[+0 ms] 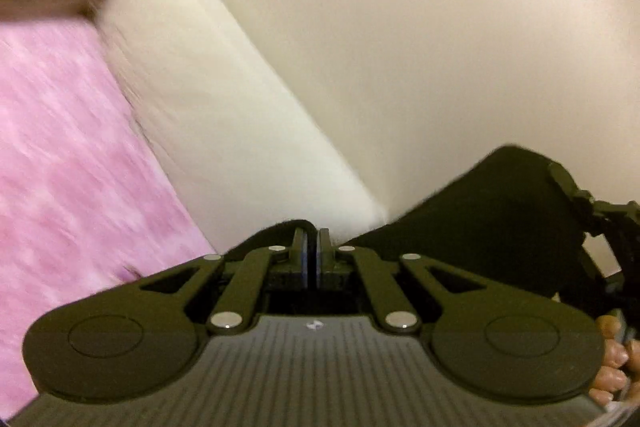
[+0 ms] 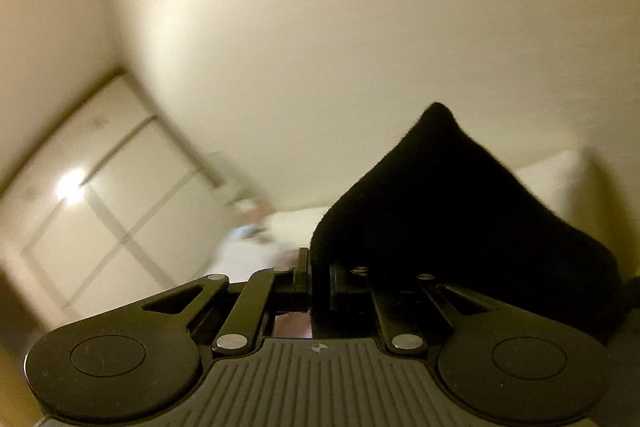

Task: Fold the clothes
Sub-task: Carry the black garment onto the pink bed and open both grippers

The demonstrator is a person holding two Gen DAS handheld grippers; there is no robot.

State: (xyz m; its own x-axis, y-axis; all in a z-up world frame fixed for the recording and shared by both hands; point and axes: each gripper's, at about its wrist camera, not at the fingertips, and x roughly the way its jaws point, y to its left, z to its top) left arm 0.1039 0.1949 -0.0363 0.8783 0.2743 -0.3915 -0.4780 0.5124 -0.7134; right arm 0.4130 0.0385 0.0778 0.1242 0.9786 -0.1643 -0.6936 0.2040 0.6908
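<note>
While my left gripper (image 1: 312,247) pinches the black garment (image 1: 480,211) tight, cloth stretching rightward beyond my fingertips, my right gripper (image 2: 316,267) clamps its other edge, fabric peaking just right.

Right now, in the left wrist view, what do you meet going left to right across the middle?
Pink bedspread → cream pillow → left gripper shut on black garment → right gripper's frame at the edge.

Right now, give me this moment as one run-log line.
left tongs: shut on black garment | right tongs: shut on black garment | garment: lifted | views: blurred
</note>
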